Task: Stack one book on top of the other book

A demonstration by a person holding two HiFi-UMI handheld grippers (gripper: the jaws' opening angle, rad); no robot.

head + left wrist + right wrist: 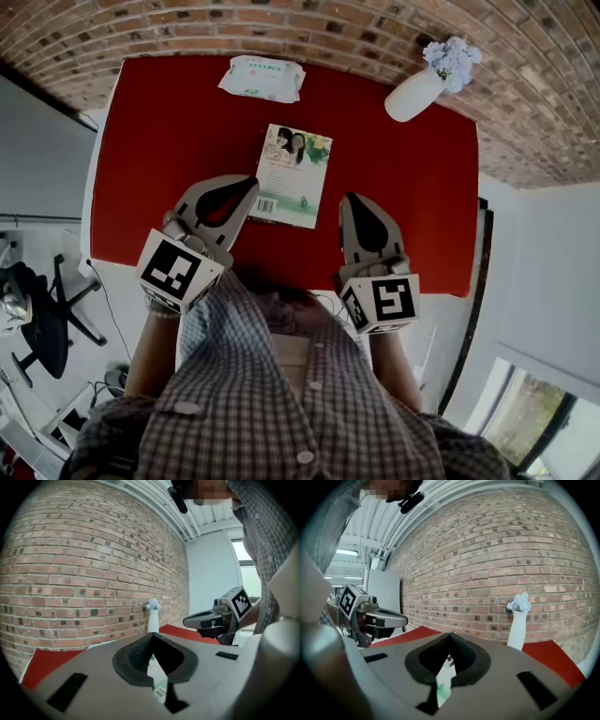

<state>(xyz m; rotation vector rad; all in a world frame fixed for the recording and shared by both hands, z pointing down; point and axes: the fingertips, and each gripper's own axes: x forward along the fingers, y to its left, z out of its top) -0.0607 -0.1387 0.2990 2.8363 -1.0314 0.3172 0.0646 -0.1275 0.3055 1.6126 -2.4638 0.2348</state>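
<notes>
A book (293, 175) with a pale green and white cover lies flat in the middle of the red table (150, 141). Only one cover shows; I cannot tell whether a second book lies beneath it. My left gripper (251, 183) hangs above the table's near edge, its tip beside the book's lower left corner, jaws shut and empty. My right gripper (349, 199) hovers just right of the book, also shut on nothing. In the left gripper view a strip of the book (158, 677) shows below the closed jaws, and likewise the book (443, 677) in the right gripper view.
A white tissue pack (262, 78) lies at the table's far edge. A white vase (417, 92) with pale blue flowers stands at the far right by the brick wall. A black office chair (42, 319) sits on the floor at the left.
</notes>
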